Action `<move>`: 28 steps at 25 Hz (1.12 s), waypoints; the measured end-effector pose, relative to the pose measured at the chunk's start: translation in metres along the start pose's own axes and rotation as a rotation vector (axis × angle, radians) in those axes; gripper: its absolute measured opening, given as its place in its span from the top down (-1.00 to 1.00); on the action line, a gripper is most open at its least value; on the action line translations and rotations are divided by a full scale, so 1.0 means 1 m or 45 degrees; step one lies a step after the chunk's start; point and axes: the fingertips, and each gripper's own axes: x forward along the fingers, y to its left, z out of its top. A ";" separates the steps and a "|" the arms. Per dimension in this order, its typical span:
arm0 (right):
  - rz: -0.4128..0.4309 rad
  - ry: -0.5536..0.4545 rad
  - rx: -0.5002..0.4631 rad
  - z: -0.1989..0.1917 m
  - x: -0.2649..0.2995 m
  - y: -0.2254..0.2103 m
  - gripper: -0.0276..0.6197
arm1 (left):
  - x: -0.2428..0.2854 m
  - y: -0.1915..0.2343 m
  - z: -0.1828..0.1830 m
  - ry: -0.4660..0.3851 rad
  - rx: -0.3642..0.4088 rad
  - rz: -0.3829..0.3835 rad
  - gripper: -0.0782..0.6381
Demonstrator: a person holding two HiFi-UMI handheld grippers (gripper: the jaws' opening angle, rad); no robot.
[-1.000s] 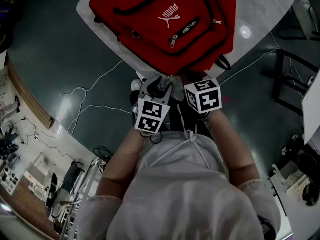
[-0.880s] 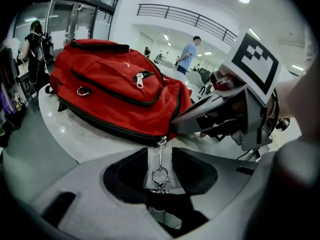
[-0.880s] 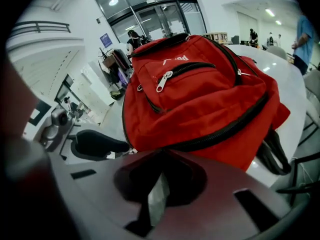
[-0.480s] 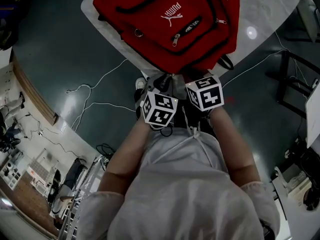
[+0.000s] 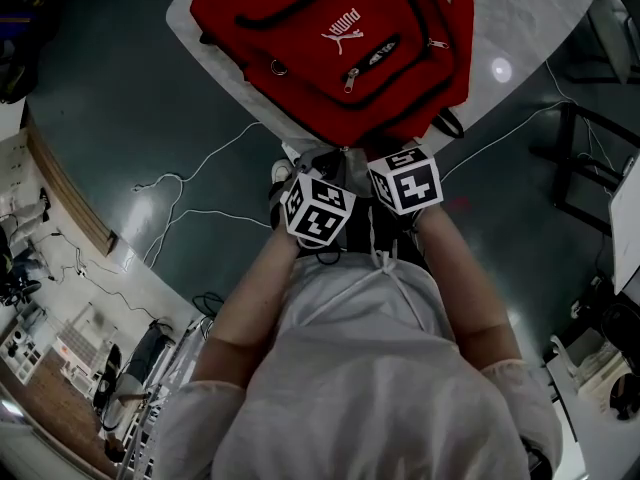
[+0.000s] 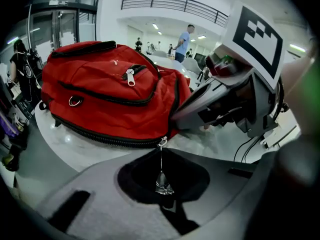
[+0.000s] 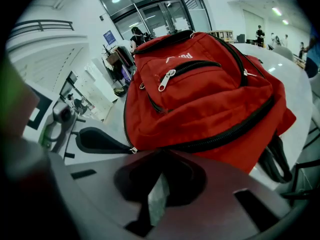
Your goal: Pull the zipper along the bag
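A red backpack (image 5: 340,48) lies on a round white table (image 5: 540,18), its black main zipper running along the near edge. My left gripper (image 5: 335,156) is at that edge. In the left gripper view its jaws (image 6: 162,184) are shut on the thin metal zipper pull (image 6: 161,159), which hangs from the slider (image 6: 162,142). My right gripper (image 5: 385,153) is just to the right. Its finger (image 6: 200,101) reaches onto the bag's corner. In the right gripper view the right gripper (image 7: 159,194) looks shut on the bag's red edge (image 7: 200,149).
White cables (image 5: 190,183) trail across the dark floor to the left. A black frame (image 5: 580,158) stands at the right. A black padded strap (image 7: 95,139) lies left of the bag, with more straps (image 7: 272,159) hanging at the right. People stand far off in the hall.
My left gripper has moved up and to the right, to the bag's near edge and closer to the right gripper. The right gripper has barely moved.
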 end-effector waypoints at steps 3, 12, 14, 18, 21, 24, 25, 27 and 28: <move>-0.026 0.036 -0.046 0.000 0.001 0.001 0.83 | -0.001 0.000 0.000 0.004 -0.027 -0.033 0.72; -0.127 0.169 -0.204 0.000 0.004 0.000 0.83 | -0.007 0.014 -0.003 0.010 -0.063 -0.099 0.72; -0.141 0.179 -0.200 0.000 0.004 0.001 0.83 | -0.010 0.020 -0.005 -0.003 -0.098 -0.104 0.72; -0.177 0.181 -0.171 -0.001 0.004 -0.001 0.83 | -0.016 0.032 -0.007 -0.010 -0.093 -0.100 0.72; -0.202 0.182 -0.155 0.003 0.003 0.003 0.83 | -0.021 0.044 -0.007 -0.015 -0.069 -0.083 0.72; -0.223 0.187 -0.137 0.005 0.003 0.005 0.83 | -0.024 0.057 -0.008 -0.018 -0.039 -0.057 0.72; -0.230 0.189 -0.129 0.005 0.003 0.004 0.83 | -0.025 0.060 -0.008 -0.019 -0.032 -0.053 0.72; -0.243 0.194 -0.117 0.005 0.003 0.003 0.83 | -0.027 0.068 -0.008 -0.024 -0.017 -0.043 0.72; -0.252 0.197 -0.113 0.005 0.003 0.003 0.83 | -0.028 0.071 -0.008 -0.028 -0.012 -0.041 0.72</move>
